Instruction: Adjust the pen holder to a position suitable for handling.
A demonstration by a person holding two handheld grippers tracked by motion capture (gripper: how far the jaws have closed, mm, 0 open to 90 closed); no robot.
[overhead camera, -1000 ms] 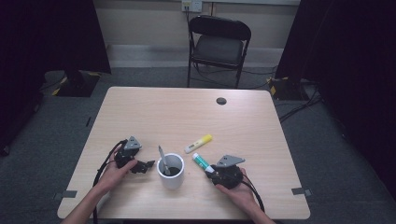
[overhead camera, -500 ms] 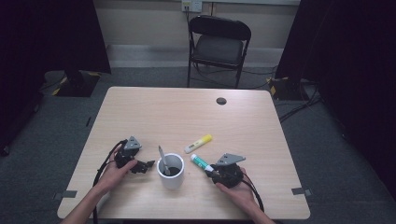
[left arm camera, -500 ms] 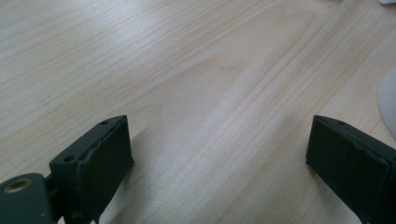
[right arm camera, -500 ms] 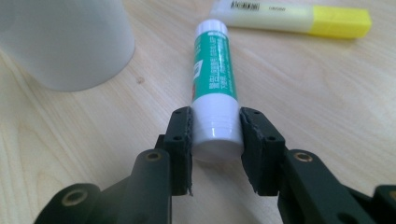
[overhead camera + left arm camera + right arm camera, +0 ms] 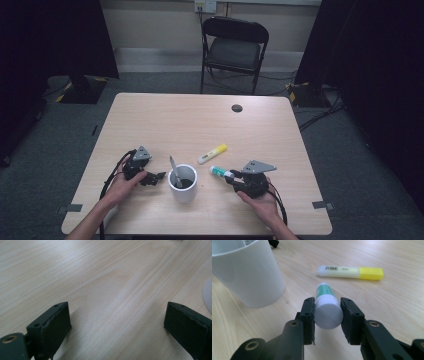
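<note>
We see the right tool (image 5: 327, 315) pinching a green-and-white glue stick (image 5: 327, 307) beside the white plastic cup (image 5: 247, 272), left tool (image 5: 117, 322) spread over bare wooden bench (image 5: 105, 277), far half open.

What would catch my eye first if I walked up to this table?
Probably the right gripper, clamped on a green-and-white glue stick near the table's front edge. Beside it stands a white cup with a pen inside, and a yellow highlighter lies just beyond.
</note>
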